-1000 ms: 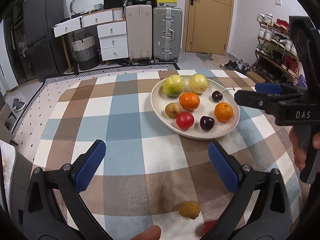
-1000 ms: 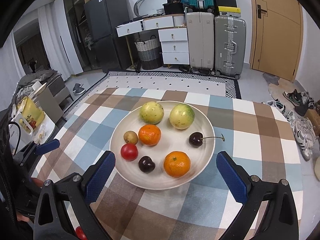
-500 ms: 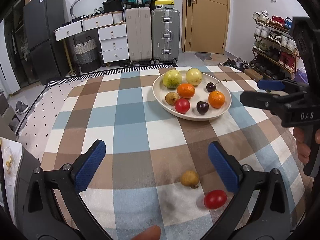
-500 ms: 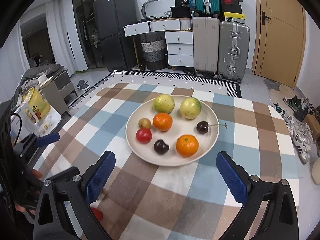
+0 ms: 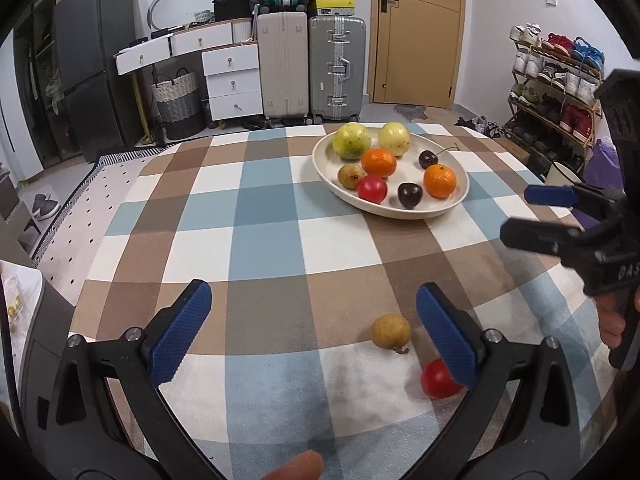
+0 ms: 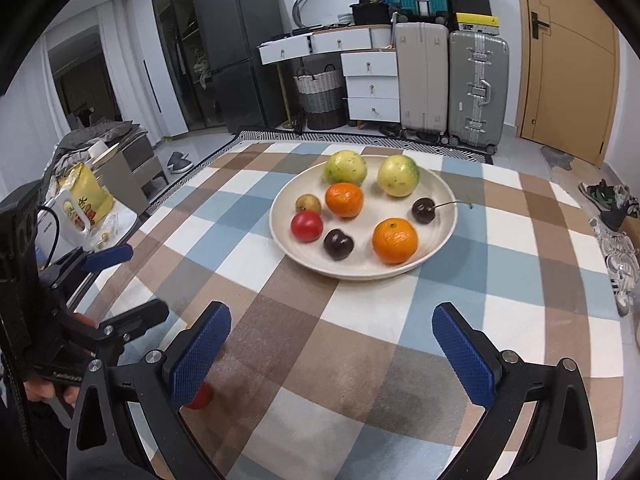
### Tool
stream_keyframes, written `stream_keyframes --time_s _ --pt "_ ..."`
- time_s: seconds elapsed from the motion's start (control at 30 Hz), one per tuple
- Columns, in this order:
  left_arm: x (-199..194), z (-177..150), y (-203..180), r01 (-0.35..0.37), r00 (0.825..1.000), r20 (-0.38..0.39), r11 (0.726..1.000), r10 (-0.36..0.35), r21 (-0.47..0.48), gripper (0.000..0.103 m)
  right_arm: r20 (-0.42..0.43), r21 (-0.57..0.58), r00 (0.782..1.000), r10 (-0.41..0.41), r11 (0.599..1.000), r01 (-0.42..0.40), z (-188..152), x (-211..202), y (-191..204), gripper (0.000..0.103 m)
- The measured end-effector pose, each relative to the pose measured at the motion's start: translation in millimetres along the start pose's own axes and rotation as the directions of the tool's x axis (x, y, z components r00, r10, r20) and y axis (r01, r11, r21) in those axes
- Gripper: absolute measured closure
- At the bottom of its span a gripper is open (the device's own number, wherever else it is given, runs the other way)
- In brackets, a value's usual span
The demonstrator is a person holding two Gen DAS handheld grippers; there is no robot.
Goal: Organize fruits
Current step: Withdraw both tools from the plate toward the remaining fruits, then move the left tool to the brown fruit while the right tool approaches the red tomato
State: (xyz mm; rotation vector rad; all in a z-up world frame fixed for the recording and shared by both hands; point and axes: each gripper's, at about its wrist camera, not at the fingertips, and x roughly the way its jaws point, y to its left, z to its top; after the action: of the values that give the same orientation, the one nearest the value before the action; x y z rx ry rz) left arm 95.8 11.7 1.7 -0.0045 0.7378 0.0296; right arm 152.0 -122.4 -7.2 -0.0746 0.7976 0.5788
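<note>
A cream plate on the checkered tablecloth holds two green-yellow round fruits, two oranges, a red tomato, a small brown fruit and two dark cherries. A loose brown fruit and a red tomato lie on the cloth near my left gripper, which is open and empty above them. My right gripper is open and empty, short of the plate; it also shows in the left wrist view.
The table's left edge drops to a patterned rug and a side stand with a yellow bag. Suitcases, drawers and a basket stand beyond the table. A shoe rack stands on the right.
Both grippers have pulled back from the plate, toward the near side of the table. The loose brown fruit and red tomato now sit higher in the left wrist view. Both stay open.
</note>
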Motion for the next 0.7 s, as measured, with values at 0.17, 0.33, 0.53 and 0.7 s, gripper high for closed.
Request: stream_keyframes --time_s 0.17,0.33,0.53,0.7 --pt "9.8 -3.5 10.2 -0.002 1.000 -0.029 1.000 0.001 -0.024 0.001 -0.058 -0.061 0.998 0.020 0.998 -0.023 -11.5 14.7 18.5 0.001" --pt "11.7 -5.9 10.0 -0.004 0.999 -0.036 1.000 0.003 -0.005 0.001 -0.106 -0.110 0.991 0.087 0.989 -0.099 -21.2 20.1 36.4 0.001" --pt "12.7 -7.1 9.2 -0.006 0.999 -0.041 1.000 0.006 0.000 0.001 -0.138 -0.133 0.976 0.171 0.973 -0.190 -29.8 19.8 50.5 0.001" --pt "16.1 -8.6 12.4 0.006 0.998 -0.056 1.000 -0.007 -0.013 0.001 -0.178 -0.159 0.963 0.200 0.961 -0.228 -38.5 27.5 61.3 0.001"
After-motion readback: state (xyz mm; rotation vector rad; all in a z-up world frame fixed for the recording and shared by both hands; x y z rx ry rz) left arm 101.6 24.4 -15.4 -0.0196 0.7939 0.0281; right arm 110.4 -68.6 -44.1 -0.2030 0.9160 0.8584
